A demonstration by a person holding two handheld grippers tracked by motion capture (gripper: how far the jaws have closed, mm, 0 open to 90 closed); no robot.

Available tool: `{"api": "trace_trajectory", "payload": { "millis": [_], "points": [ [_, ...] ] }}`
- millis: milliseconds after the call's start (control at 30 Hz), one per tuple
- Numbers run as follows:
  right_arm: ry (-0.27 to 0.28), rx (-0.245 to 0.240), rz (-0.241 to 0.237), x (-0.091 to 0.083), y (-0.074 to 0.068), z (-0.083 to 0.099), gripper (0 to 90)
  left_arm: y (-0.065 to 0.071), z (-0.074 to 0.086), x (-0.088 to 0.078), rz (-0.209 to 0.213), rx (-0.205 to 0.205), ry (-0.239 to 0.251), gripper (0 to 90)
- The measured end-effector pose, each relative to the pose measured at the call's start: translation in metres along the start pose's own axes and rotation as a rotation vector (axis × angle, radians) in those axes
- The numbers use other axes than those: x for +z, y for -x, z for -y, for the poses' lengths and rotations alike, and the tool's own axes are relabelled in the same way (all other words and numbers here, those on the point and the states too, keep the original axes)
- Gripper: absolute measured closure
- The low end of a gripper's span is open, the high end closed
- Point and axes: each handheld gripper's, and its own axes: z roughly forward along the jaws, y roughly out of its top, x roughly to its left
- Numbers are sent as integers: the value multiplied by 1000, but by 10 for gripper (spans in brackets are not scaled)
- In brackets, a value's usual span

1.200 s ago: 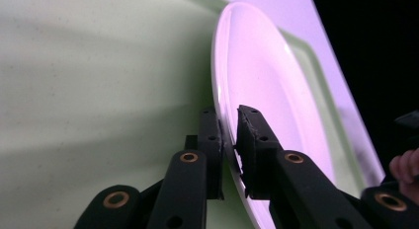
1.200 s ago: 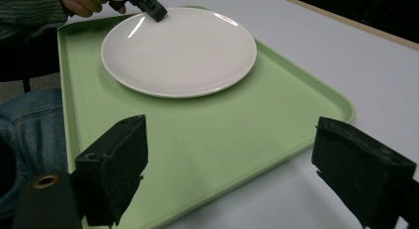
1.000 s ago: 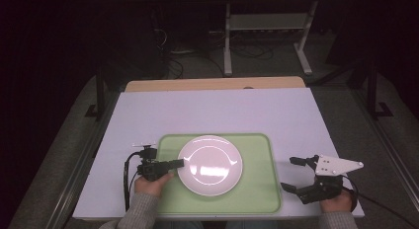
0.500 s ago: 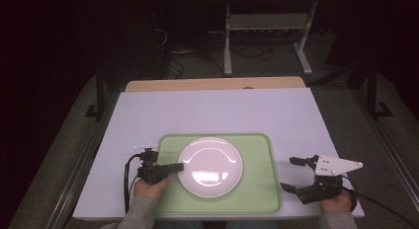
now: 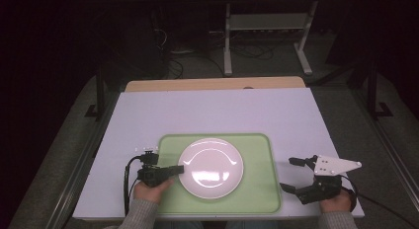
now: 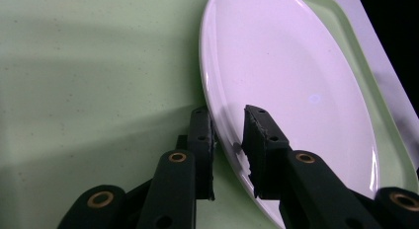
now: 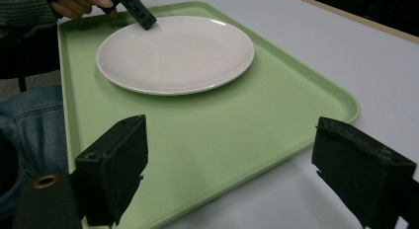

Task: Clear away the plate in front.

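While the white plate sits on the green tray at the near middle of my desk, my left gripper has its jaws straddling the plate's left rim, one under, one over, not quite clenched. My right gripper hovers just right of the tray, jaws spread wide, holding nothing.

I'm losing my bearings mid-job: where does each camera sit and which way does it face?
High view: above the person's side, looking forward and down on the table; both hands, left gripper, right gripper.
Left gripper view: along its jaws straddling the white plate rim.
Right gripper view: across the green tray, past its spread jaws.
All share plate and tray.
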Motion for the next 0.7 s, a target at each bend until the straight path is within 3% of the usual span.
{"api": "trace_trajectory", "payload": {
  "millis": [200, 700],
  "points": [
    [-4, 5, -3, 1, 1, 1, 132, -1, 0, -4, -3, 24, 5, 716],
    [-3, 12, 10, -2, 3, 2, 132, 4, -5, -29, -53, 197, 89, 642]
  ]
}}
